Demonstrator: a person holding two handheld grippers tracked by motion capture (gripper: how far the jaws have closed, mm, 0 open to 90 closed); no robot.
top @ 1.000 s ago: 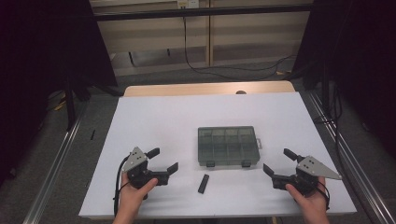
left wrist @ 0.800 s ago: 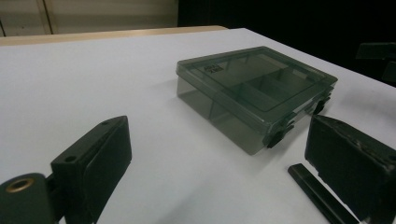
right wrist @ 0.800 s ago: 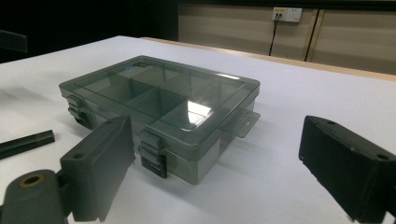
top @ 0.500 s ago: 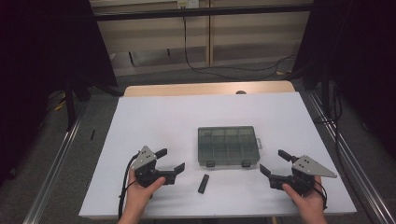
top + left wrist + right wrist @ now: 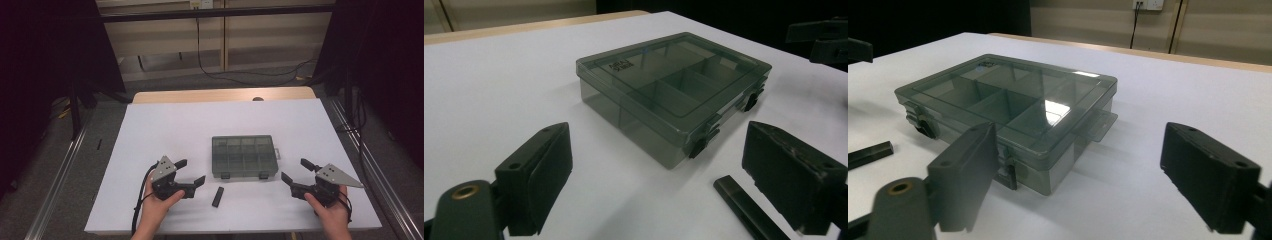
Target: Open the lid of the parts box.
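A closed, smoky-clear compartment box (image 5: 244, 156) lies flat near the middle of the white table (image 5: 165, 125), its two dark latches facing the near edge, with a small black bar (image 5: 217, 196) on the table just in front of it. The left gripper (image 5: 189, 172) and right gripper (image 5: 296, 171) flank the box, jaws wide but just narrowing, nothing between them. To do this well, each should probably approach level, square to a latch or side wall, avoiding the bar.
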